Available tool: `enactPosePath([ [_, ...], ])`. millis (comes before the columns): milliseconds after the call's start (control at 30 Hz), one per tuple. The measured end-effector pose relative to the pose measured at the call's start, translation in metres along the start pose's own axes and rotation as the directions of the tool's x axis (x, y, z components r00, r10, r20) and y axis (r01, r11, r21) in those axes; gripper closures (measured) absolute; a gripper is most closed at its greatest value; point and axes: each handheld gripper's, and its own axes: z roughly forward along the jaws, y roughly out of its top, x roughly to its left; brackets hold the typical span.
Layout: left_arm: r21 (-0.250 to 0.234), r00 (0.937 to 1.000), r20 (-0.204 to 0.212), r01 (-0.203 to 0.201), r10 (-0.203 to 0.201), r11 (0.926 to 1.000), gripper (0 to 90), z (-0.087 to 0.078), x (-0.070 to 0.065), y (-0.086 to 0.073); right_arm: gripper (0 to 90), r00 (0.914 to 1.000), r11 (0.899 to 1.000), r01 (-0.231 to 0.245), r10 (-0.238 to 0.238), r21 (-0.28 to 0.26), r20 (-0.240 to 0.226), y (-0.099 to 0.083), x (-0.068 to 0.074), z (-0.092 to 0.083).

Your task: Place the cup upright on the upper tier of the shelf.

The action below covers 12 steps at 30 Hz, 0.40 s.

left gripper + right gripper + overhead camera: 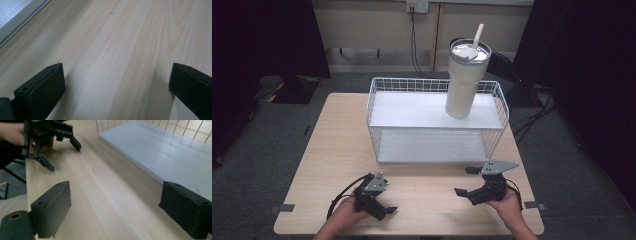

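A tall cream tumbler [464,80] with a lid and straw stands upright on the right side of the upper shelf of a white wire basket [373,102]. On the light wooden table [337,150] in front of the basket, my left gripper [387,195] rests in a hand, open, its jaws pointing right. My right gripper [464,181] is held at the front right, open, its jaws pointing left. In the left gripper view the left gripper [116,75] has bare wood between its jaws. The right gripper [115,202] is likewise wide apart over the tabletop.
The basket's lower white shelf [162,150] lies just ahead and right in the right gripper view, and the left gripper [50,135] and its hand sit farther off. The basket's base edge [15,17] crosses the left gripper view's corner. Grey carpet and cables surround the table.
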Motion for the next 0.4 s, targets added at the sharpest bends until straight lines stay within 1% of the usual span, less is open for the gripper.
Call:
enactPosePath([
  [67, 0.0, 1.0, 0.0, 0.0, 0.0, 1.0, 0.0, 0.0, 0.0, 0.0, 9.3, 0.9999, 1.0, -0.007, 0.007, 0.005, -0.011, -0.007, 0.0, 0.003],
  [167, 0.0, 1.0, 0.0, -0.001, 0.001, 1.0, 0.0, 0.0, 0.0, 0.0, 9.3, 0.9997, 1.0, -0.02, 0.021, 0.015, -0.012, -0.018, 0.0, 0.008],
  [200, 0.0, 1.0, 0.0, -0.001, 0.001, 1.0, 0.0, 0.0, 0.0, 0.0, 9.3, 0.9997, 1.0, -0.02, 0.021, 0.015, -0.012, -0.018, 0.0, 0.008],
  [233, 0.0, 1.0, 0.0, 0.0, 0.0, 1.0, 0.0, 0.0, 0.0, 0.0, 9.3, 0.9998, 0.999, -0.021, 0.021, 0.03, 0.0, -0.026, 0.0, 0.012],
  [267, 0.0, 1.0, 0.0, -0.001, 0.001, 1.0, 0.0, 0.0, 0.0, 0.0, 9.3, 0.9998, 0.999, -0.019, 0.019, 0.039, 0.004, -0.028, 0.001, 0.014],
  [300, 0.001, 1.0, 0.0, -0.001, 0.001, 1.0, 0.0, 0.0, 0.0, 0.0, 9.3, 0.9998, 0.998, -0.014, 0.013, 0.058, 0.011, -0.032, 0.001, 0.017],
  [333, 0.001, 1.0, 0.0, -0.001, 0.001, 1.0, 0.0, 0.0, 0.0, 0.0, 9.3, 0.9999, 0.996, 0.001, -0.003, 0.091, 0.017, -0.036, 0.002, 0.02],
  [400, 0.001, 1.0, 0.0, -0.001, 0.001, 1.0, 0.0, 0.0, 0.0, 0.0, 9.3, 0.9987, 0.989, 0.042, -0.046, 0.143, 0.024, -0.04, 0.005, 0.025],
])
